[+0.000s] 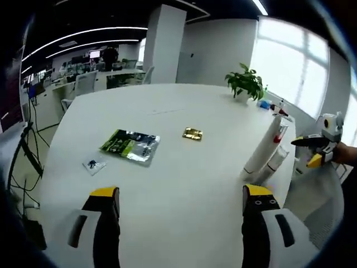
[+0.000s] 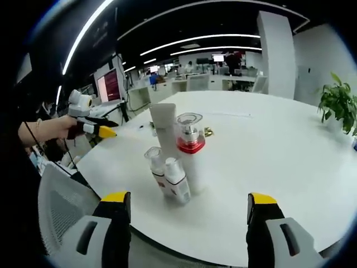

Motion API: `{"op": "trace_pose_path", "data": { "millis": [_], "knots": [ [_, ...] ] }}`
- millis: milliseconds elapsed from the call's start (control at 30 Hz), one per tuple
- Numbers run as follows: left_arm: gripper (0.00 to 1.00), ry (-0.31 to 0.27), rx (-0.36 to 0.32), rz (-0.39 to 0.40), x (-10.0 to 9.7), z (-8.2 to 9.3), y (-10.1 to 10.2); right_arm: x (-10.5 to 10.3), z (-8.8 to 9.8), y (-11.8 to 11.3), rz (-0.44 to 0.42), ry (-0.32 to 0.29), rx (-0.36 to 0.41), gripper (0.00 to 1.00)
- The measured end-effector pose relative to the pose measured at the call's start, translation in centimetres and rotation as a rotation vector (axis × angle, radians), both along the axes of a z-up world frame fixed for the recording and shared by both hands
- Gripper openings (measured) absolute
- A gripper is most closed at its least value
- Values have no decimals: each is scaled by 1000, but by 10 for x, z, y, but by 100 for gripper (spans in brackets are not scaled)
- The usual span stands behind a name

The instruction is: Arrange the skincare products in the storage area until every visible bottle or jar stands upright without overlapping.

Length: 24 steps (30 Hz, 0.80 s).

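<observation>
Just starting, by the look of it. Bottles (image 2: 178, 162) bunched near the white table's (image 2: 268, 167) edge, some leaning on each other. Left gripper (image 1: 181, 223) wide open, holding nothing. Right gripper (image 2: 187, 223) wide open too. Next: reach in, grab one leaning bottle, stand it apart.

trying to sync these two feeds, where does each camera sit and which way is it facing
Left gripper view: rides the left gripper, looking across the white table at a green packet, with the right gripper entering at right.
Right gripper view: rides the right gripper, facing the skincare bottles, with the left gripper and a hand at left.
Shared: the bottles, table and potted plant.
</observation>
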<state>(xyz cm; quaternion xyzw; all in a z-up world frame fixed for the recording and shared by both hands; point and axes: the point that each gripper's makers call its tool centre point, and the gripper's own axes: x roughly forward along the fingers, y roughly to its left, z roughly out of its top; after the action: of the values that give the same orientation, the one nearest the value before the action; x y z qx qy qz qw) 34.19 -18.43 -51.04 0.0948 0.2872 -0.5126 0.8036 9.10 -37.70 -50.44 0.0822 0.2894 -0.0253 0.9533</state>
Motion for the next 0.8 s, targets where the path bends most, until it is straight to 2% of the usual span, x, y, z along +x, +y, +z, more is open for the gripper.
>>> {"op": "trace_pose_path", "data": {
  "millis": [167, 267, 367, 500, 533, 633, 800],
  "knots": [
    [79, -17, 45, -31, 20, -16, -7, 0, -3, -1, -4, 17, -8, 89],
    [76, -21, 60, -49, 29, -18, -10, -1, -5, -2, -5, 27, -9, 89],
    [75, -24, 82, -64, 50, -28, -12, -1, -5, -3, -11, 32, -9, 89],
    [74, -30, 111, -73, 67, -30, -13, -2, -7, -4, -20, 39, -8, 89],
    [73, -28, 115, -73, 65, -29, -16, -2, -8, -4, -21, 42, -9, 88],
    [72, -17, 124, -67, 79, -35, -21, -2, -9, -5, -25, 47, -10, 88],
    [69, -29, 161, -88, 91, -43, -23, -3, -10, -8, -36, 57, -12, 88]
  ]
}}
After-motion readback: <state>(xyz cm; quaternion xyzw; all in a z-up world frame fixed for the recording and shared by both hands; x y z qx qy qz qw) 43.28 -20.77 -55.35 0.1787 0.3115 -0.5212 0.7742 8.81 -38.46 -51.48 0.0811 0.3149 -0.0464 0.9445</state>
